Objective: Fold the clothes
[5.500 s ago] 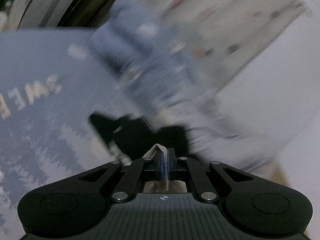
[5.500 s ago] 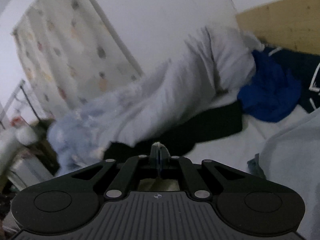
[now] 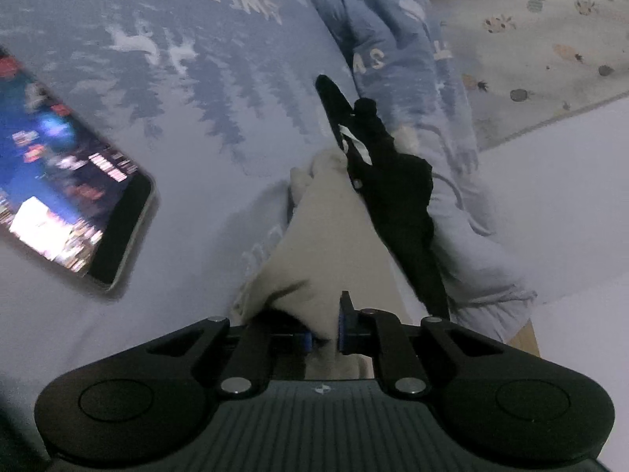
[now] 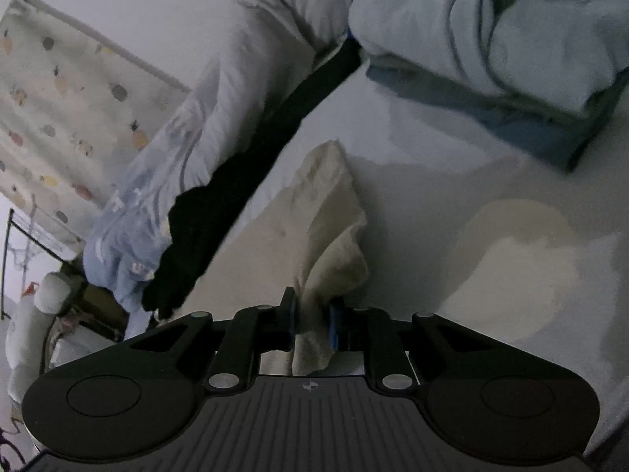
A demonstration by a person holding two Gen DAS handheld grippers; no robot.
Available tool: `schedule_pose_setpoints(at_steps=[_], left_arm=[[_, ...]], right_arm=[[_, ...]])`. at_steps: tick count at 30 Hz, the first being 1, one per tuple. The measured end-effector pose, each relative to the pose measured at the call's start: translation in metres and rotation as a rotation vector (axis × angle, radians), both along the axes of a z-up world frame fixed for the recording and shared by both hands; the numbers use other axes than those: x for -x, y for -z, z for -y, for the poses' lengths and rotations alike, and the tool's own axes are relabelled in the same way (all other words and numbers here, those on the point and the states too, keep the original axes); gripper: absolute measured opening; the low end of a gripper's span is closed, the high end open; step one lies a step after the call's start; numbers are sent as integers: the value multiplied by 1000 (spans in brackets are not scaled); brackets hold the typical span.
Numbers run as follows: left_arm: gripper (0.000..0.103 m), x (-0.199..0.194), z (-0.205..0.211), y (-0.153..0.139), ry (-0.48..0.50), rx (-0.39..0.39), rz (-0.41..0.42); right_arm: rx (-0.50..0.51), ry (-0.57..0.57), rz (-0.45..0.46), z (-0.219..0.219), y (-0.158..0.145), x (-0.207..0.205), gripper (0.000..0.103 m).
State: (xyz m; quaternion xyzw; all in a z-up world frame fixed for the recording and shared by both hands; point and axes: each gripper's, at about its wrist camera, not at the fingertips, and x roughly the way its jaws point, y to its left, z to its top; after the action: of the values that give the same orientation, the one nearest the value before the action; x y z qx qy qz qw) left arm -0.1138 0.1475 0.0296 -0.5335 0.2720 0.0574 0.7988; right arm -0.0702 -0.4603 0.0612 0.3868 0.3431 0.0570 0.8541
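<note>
Right wrist view: my right gripper (image 4: 310, 324) has just been closing and now pinches the cream cloth (image 4: 334, 212), its far end on the bed (image 4: 452, 149). My left gripper (image 3: 324, 338) clamps another edge. It looks soft, light and floppy; I judge corners grip best.

Place: a home bedroom
Signs: bed (image 4: 432, 149) under a white sheet; printed duvet (image 3: 236, 78) with trees and deer; patterned curtain (image 4: 59, 118); clothes pile (image 4: 491, 39); lit phone (image 3: 59, 181) on the bedding
</note>
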Motion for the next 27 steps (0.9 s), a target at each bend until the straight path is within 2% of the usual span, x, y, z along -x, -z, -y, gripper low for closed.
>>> schedule_pose_setpoints(at_steps=[4, 7, 10, 17, 20, 21, 23, 27], left_arm=[[14, 32, 6, -8, 16, -13, -16], [14, 51, 9, -2, 26, -17, -48], [14, 57, 9, 8, 18, -13, -91], [14, 50, 11, 8, 44, -60, -115], [14, 51, 12, 5, 48, -65, -106], [14, 52, 13, 3, 52, -69, -99], [14, 52, 14, -2, 63, -72, -80], [14, 49, 18, -13, 76, -67, -41]], right_arm=[[14, -18, -35, 13, -15, 31, 17], [41, -33, -74, 18, -16, 49, 17], [58, -31, -127, 22, -3, 58, 17], [142, -63, -197, 16, 24, 58, 19], [201, -57, -230, 15, 23, 61, 31], [231, -51, -238, 14, 20, 63, 42], [300, -54, -235, 9, 13, 68, 53], [463, -142, -141, -14, -12, 82, 58]])
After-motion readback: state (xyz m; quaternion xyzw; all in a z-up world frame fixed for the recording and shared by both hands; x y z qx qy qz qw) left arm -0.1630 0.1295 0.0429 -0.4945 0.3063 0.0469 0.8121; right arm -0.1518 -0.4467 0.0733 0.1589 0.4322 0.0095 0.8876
